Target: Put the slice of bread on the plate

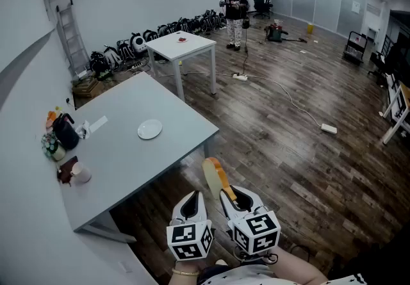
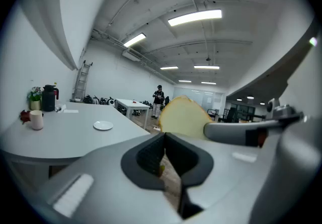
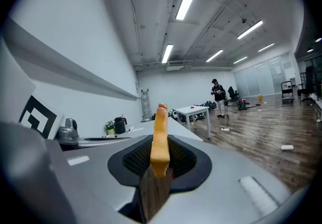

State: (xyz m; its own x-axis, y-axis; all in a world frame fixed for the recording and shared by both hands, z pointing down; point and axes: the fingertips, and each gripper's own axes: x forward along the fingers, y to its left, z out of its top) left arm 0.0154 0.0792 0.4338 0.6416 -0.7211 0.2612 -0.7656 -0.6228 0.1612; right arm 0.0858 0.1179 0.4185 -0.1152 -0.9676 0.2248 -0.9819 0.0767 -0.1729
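The slice of bread is thin, with a pale face and an orange-brown crust. It stands on edge, clamped between the ribbed black pads of the right gripper above the floor, short of the table's corner. The left gripper has its jaws together on nothing. A small round white plate lies well apart on the smooth grey table, near a black jug and a mug. Dark wood planks cover the floor of the white-walled room.
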